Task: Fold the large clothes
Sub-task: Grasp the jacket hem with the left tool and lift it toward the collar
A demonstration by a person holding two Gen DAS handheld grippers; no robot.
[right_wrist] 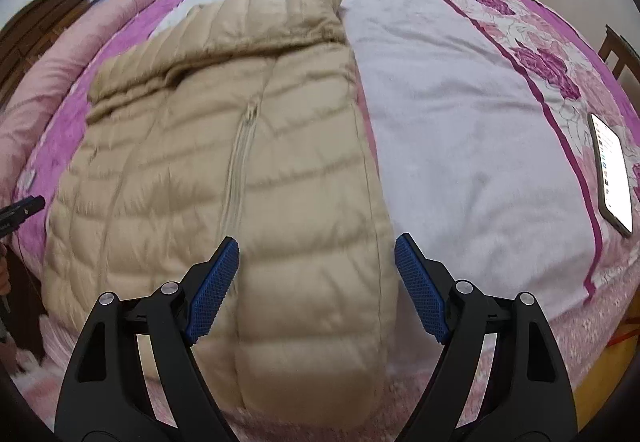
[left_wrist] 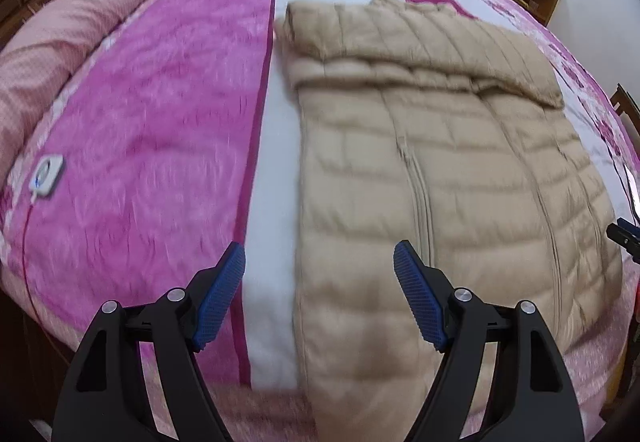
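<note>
Jacket [left_wrist: 440, 169], beige quilted down, lies zipped and flat on the bed [left_wrist: 160, 113], sleeves apparently already folded in across the top; the lengthwise fold looks left to do. Left tongs [left_wrist: 319, 294] hang open above its left hem edge, right tongs [right_wrist: 316, 290] open above its right hem; neither grips anything.

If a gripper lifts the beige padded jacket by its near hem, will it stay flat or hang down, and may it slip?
The jacket would probably sag and drape, since its quilted panels already bend softly where the sleeves are folded over. It looks puffy, so likely light for its bulk. The smooth shell may slide between the pads, so a deep pinch seems wise.
</note>
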